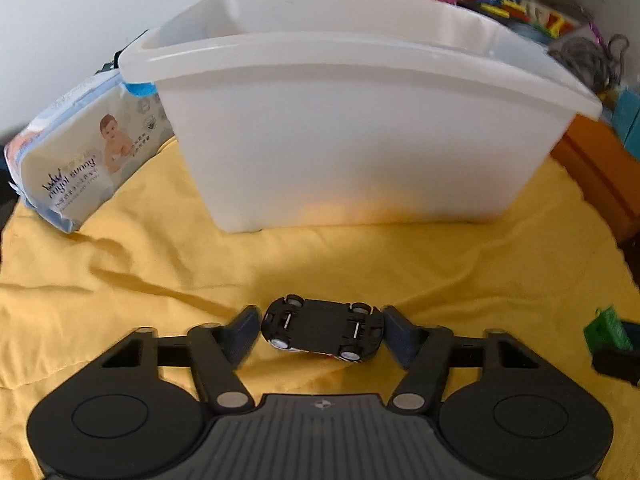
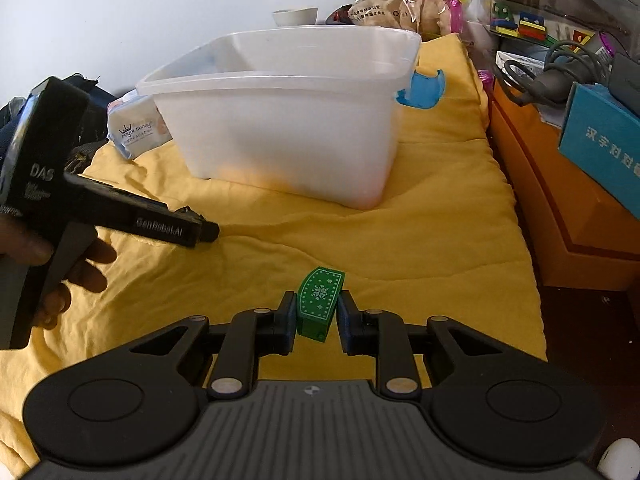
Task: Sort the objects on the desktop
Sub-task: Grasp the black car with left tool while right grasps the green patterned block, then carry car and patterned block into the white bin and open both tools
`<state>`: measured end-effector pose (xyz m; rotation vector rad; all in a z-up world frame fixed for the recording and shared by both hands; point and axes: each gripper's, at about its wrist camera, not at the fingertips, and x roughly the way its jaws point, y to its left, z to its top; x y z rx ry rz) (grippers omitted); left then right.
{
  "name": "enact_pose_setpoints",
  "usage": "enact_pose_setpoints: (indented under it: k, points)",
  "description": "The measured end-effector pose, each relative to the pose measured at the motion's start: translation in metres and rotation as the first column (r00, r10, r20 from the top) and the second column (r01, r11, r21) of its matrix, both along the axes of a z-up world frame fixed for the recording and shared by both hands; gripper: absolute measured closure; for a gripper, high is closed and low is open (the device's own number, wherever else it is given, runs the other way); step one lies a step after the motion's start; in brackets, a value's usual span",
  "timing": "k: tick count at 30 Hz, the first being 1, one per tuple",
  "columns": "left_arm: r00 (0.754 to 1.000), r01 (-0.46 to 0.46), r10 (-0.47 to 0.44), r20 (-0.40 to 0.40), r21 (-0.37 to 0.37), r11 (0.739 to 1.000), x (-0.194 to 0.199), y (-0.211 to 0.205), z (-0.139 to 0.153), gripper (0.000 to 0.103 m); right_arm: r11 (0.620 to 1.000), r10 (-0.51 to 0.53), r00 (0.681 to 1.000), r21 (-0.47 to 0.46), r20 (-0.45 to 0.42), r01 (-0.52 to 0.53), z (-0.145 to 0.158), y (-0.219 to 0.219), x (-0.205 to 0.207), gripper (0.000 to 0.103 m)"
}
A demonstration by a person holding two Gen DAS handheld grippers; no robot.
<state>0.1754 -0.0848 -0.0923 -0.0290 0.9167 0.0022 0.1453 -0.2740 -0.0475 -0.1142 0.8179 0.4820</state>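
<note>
My left gripper point(image 1: 322, 330) is shut on a black toy car point(image 1: 322, 330), held by its ends with the underside and wheels toward the camera, just above the yellow cloth point(image 1: 160, 272). A white plastic bin point(image 1: 360, 120) stands right ahead of it. My right gripper point(image 2: 316, 312) is shut on a small green box with a snowflake print point(image 2: 320, 304), above the cloth. The same bin point(image 2: 288, 120) is farther ahead in the right wrist view. The left gripper point(image 2: 200, 230) shows there at the left, held in a hand. The green box shows at the left wrist view's right edge point(image 1: 606, 328).
A pack of baby wipes point(image 1: 76, 160) leans left of the bin. A blue plastic piece point(image 2: 422, 90) lies right of the bin. An orange box point(image 2: 560, 216) and a teal box point(image 2: 604, 136) border the cloth on the right. Snack bags point(image 2: 400, 0) and toys sit behind.
</note>
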Motion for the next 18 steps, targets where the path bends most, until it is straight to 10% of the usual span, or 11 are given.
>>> enact_pose_setpoints:
  k: [18]
  points:
    - [0.981,0.049,-0.055,0.188,0.032,0.998,-0.063,0.032,0.105,0.035,0.991,0.034,0.991,0.125,0.129,-0.051,0.059,0.015,0.003,0.079]
